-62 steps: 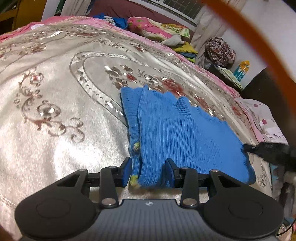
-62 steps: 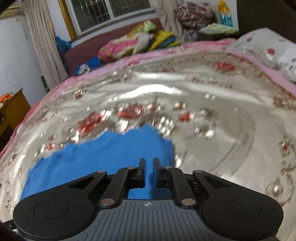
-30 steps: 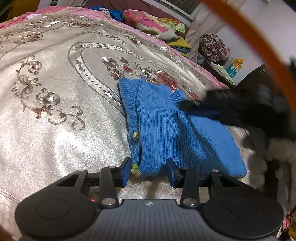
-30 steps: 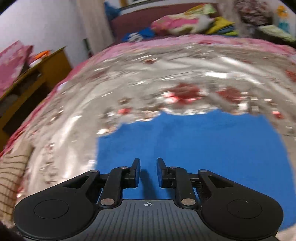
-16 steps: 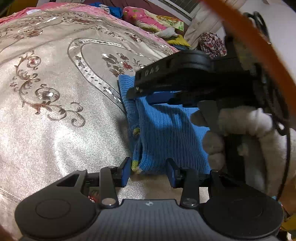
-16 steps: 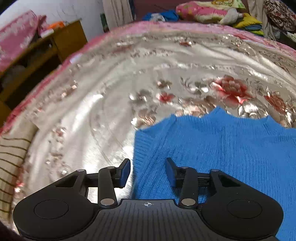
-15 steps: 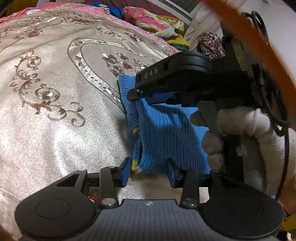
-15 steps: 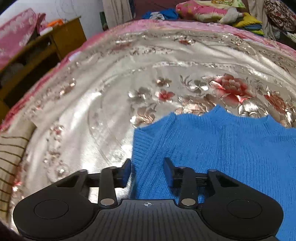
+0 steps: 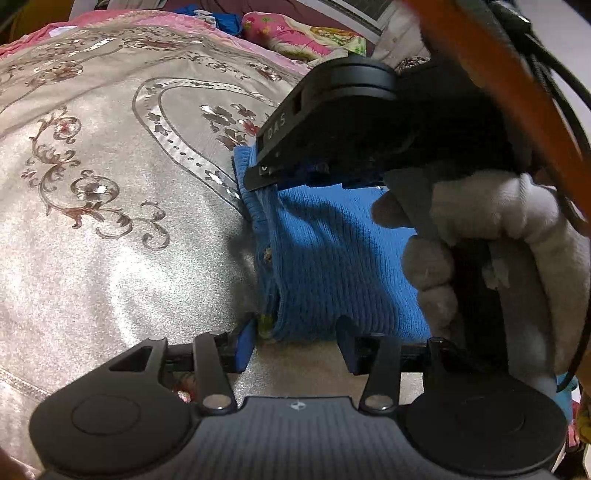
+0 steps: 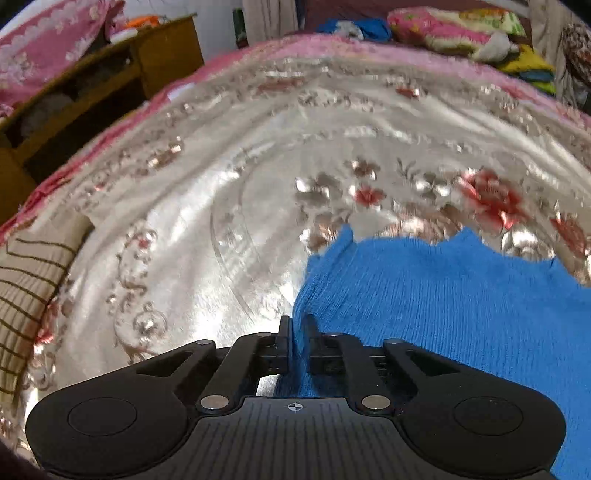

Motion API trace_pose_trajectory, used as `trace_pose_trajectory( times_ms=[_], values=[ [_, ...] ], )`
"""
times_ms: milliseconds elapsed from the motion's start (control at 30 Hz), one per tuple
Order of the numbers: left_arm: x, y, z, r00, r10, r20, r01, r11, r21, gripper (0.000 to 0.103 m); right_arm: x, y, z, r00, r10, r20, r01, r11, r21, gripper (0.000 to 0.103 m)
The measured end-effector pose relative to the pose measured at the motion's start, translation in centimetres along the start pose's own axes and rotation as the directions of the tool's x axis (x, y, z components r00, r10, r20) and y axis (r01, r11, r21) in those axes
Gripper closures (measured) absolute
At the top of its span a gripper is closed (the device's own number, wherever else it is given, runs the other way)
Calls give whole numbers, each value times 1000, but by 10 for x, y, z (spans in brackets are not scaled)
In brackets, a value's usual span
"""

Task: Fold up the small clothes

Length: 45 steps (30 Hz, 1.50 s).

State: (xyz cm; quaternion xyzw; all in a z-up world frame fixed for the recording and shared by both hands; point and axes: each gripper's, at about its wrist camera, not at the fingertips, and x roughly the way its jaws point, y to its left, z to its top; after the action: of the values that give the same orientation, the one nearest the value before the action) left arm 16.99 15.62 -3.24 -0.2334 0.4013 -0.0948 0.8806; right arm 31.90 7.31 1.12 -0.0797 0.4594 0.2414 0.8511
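A folded blue knit garment lies on a silver floral bedspread. My left gripper is open, its two blue-tipped fingers standing either side of the garment's near edge. My right gripper is shut on the garment's left edge. In the left wrist view the right gripper, held by a gloved hand, sits over the garment's far left corner.
A pile of coloured bedding lies beyond the bed's far edge. A wooden cabinet stands at the left. A beige striped cloth lies at the bed's left side.
My right gripper has closed on the blue garment's left edge; half a second ago its fingers stood open around it. The left gripper has stayed open at the near edge.
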Motion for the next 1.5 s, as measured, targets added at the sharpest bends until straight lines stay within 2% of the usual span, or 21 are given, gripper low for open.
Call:
trace_pose_trajectory(
  times_ms=[67, 133, 300, 367, 433, 467, 567, 633, 700, 800, 933, 1100, 1267, 1367, 1433, 1500],
  values=[
    [0, 1, 1, 1000, -2, -2, 2, 1000, -3, 51, 3, 0, 1, 1000, -7, -10, 7, 1000, 3, 89],
    [1, 2, 1, 1000, -3, -3, 3, 1000, -2, 50, 5, 2, 3, 1000, -7, -23, 7, 1000, -2, 78],
    [1, 0, 0, 1000, 12, -3, -12, 1000, 12, 50, 18, 12, 10, 997, -54, -59, 51, 997, -58, 70],
    [3, 0, -1, 1000, 13, -3, -13, 1000, 14, 50, 24, 16, 11, 995, -54, -83, 48, 996, -81, 63],
    [4, -1, -2, 1000, 16, 0, -16, 1000, 24, 49, 29, 22, 11, 993, -73, -91, 61, 991, -123, 62],
    [4, -3, -2, 1000, 19, 3, -19, 999, 31, 49, 31, 23, 11, 993, -81, -89, 68, 988, -141, 62],
    [5, -8, -6, 1000, 27, 13, -28, 998, 53, 45, 36, 20, 12, 991, -96, -89, 82, 984, -157, 72],
    [4, -11, -8, 999, 30, 27, -32, 998, 54, 43, 36, 17, 12, 989, -122, -85, 107, 981, -162, 94],
    [2, -12, -13, 999, 24, 39, -25, 999, 36, 41, 31, 10, 13, 991, -106, -77, 93, 984, -153, 96],
    [0, -16, -20, 998, 23, 60, -22, 1000, -9, 39, 16, -8, 13, 998, -43, -53, 38, 995, -91, 97],
    [2, -38, -30, 993, 73, 96, -79, 996, 52, 29, -12, -30, 15, 1000, 29, 1, -29, 999, -26, 97],
    [6, -54, -30, 982, 118, 149, -126, 991, 46, 28, -50, -64, 16, 991, 114, 75, -118, 991, 56, 97],
    [11, -67, -19, 973, 121, 199, -126, 992, 13, 29, -80, -97, 10, 978, 162, 135, -177, 978, 114, 97],
    [10, -84, -12, 964, 100, 245, -115, 992, 46, 30, -97, -121, 3, 966, 191, 174, -219, 962, 162, 97],
    [13, -102, -7, 962, 76, 262, -104, 990, 95, 41, -107, -139, -1, 959, 204, 198, -241, 952, 187, 97],
    [19, -125, 0, 963, 52, 265, -94, 984, 148, 47, -119, -161, -5, 952, 205, 226, -254, 944, 212, 97]
  ],
)
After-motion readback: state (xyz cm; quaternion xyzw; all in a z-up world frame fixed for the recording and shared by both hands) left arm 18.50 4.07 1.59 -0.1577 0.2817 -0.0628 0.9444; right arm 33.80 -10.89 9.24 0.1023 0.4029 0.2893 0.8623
